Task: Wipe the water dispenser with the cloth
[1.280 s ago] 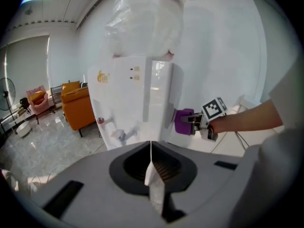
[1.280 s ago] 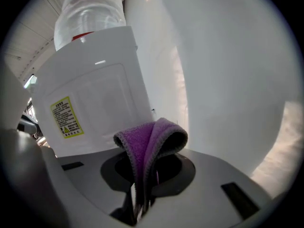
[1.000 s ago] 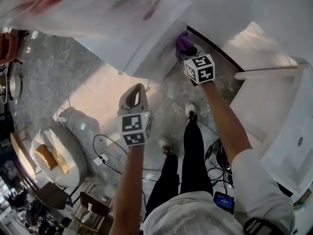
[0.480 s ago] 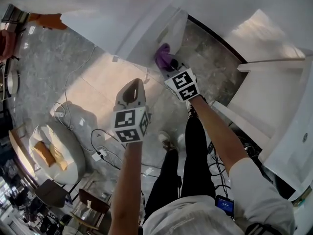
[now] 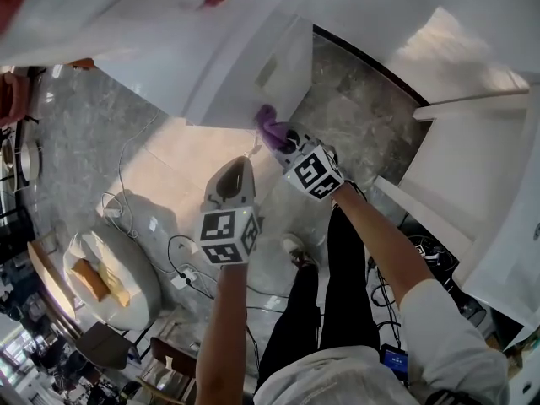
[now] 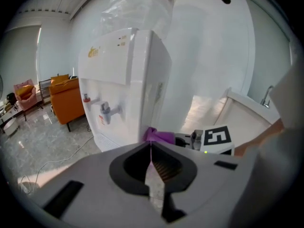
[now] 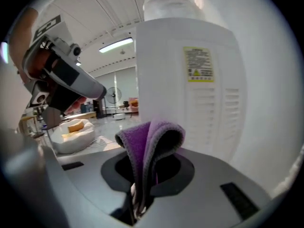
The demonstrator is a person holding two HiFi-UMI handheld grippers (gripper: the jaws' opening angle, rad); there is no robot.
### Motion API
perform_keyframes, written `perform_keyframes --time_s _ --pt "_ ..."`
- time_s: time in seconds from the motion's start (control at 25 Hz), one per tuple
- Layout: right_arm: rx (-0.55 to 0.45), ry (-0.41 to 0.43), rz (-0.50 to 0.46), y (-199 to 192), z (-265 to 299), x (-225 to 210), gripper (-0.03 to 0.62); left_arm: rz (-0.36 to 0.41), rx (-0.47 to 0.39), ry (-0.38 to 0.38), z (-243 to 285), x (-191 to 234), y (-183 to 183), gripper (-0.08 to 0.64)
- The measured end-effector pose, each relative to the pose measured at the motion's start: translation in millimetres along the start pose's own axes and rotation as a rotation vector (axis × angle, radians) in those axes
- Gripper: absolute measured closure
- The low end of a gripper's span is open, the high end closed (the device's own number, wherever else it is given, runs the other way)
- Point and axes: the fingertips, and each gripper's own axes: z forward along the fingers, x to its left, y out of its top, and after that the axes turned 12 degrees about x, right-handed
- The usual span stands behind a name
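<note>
Right tongs (image 7: 141, 194) clamp the folded purple cloth (image 7: 151, 139) against the water dispenser (image 7: 190, 89) side panel, seemingly touching near its front corner. Left tongs (image 6: 152, 163) are pressed together, empty.

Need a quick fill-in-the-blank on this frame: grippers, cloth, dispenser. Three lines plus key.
The right gripper has its tongs shut on a ____ cloth.
The left gripper holds nothing, and its tongs are ____.
The water dispenser has a ____ body.
Missing words: purple; shut; white.
</note>
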Motion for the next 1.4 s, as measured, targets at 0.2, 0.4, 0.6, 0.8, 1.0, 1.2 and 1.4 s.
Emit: perform_keyframes --time_s 0.2,0.4,0.6,0.8,1.0,1.2,1.4 --pt "-0.001 -0.251 0.224 -33.8 -17.3 -74.4 0.537 0.012 0.029 -0.037 19.1 -14.4 -8.0 0.541" --pt "0.054 -0.359 0.377 -81.0 -11.8 -139.1 0.537 -0.007 0.048 -0.091 57.9 -35.0 -17.8 0.543" --pt "0.085 -0.346 0.461 -118.9 5.7 -173.4 0.537 -0.012 0.118 -0.102 106.5 -51.8 -35.2 0.543" --pt "0.118 -0.312 0.498 -144.5 15.9 -190.3 0.537 0.017 0.199 -0.156 162.7 -68.0 -42.9 0.543" --pt "0.13 -0.285 0.53 -161.1 24.2 -207.7 0.537 0.025 0.27 -0.175 204.1 -75.7 -42.7 0.543" --pt "0.095 -0.266 0.625 -176.9 57.2 -239.5 0.537 0.153 0.265 -0.228 236.1 -86.3 -44.2 0.543" --pt "0.059 -0.203 0.597 -158.6 82.8 -233.1 0.537 0.206 0.248 -0.243 242.3 -81.9 -46.6 0.543"
